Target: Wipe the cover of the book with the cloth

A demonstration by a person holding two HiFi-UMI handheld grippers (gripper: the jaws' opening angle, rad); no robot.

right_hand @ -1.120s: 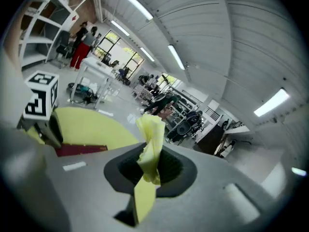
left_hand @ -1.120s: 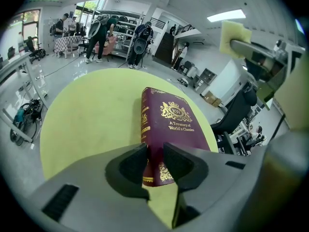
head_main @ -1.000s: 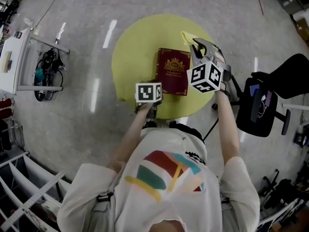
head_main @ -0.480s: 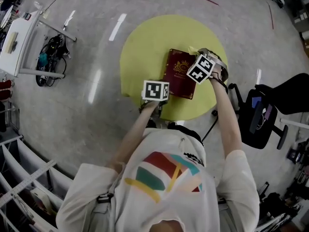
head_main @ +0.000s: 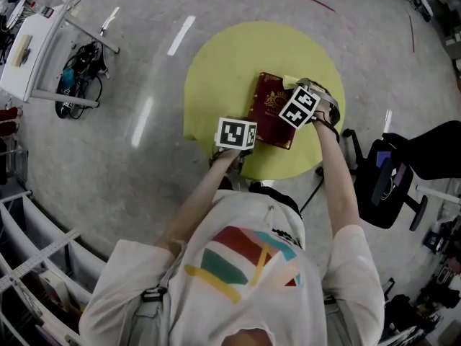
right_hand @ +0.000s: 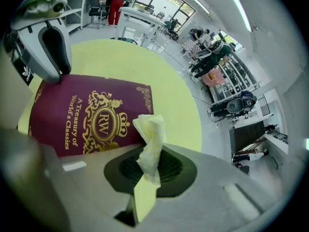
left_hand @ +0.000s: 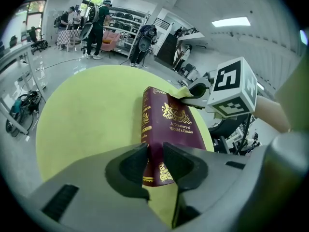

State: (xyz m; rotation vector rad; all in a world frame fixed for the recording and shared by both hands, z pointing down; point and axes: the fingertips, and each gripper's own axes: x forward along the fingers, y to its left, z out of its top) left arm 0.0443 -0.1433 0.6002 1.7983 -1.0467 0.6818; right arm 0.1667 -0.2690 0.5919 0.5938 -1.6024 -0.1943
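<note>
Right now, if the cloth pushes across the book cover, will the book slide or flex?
Probably stays put: the left gripper clamps the book at its near edge. Its hard-looking cover likely won't flex. The cloth looks limp and should crumple.

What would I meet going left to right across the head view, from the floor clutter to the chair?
dark bundle on the floor → left gripper → book → right gripper → black chair

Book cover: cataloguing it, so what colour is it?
The hardback book is maroon with gold crest and lettering; clearest in the right gripper view.
</note>
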